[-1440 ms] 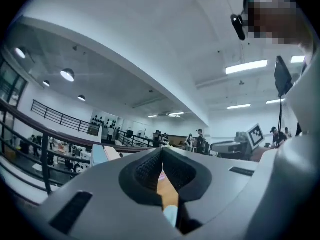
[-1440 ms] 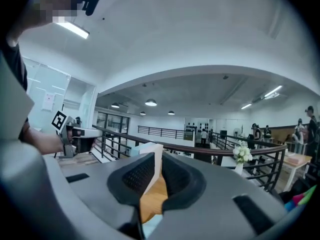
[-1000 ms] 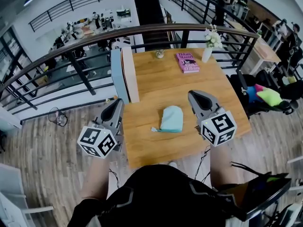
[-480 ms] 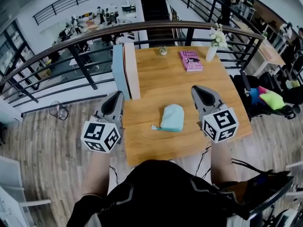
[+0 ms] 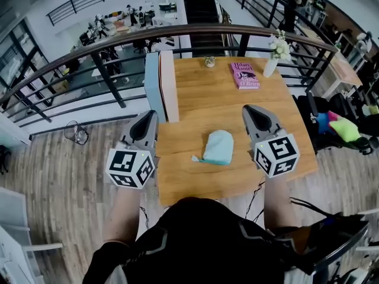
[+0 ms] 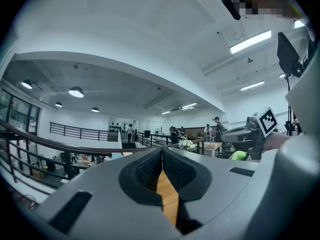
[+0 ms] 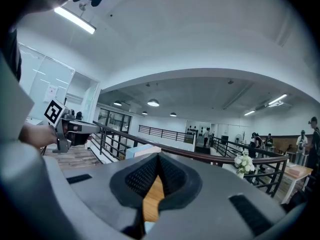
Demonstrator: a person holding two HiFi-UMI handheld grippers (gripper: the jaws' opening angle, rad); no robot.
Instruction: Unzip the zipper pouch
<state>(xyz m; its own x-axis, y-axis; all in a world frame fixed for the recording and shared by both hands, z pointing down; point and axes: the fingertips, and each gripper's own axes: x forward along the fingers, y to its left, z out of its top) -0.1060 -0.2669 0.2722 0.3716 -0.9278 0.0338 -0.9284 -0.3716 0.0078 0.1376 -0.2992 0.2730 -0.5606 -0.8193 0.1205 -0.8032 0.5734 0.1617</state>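
Observation:
A pale teal zipper pouch (image 5: 217, 147) lies flat on the wooden table (image 5: 207, 99), its pull tab sticking out at its lower left end. My left gripper (image 5: 145, 122) hovers beside the table's left edge, well left of the pouch, jaws shut with nothing in them. My right gripper (image 5: 253, 113) is over the table just right of the pouch, also shut and empty. In the left gripper view the jaws (image 6: 161, 156) meet at the tips with only table wood showing below. The right gripper view shows the same (image 7: 158, 160). Neither gripper view shows the pouch.
A tall white and blue board (image 5: 161, 85) stands on the table's left edge. A pink book (image 5: 245, 75), a vase of white flowers (image 5: 276, 53) and a small jar (image 5: 209, 61) sit at the far end. A black railing (image 5: 177, 35) curves behind the table.
Both grippers stay shut beside the pouch. The right gripper has edged slightly sideways. The head view has shifted a little, so the table sits lower in the frame.

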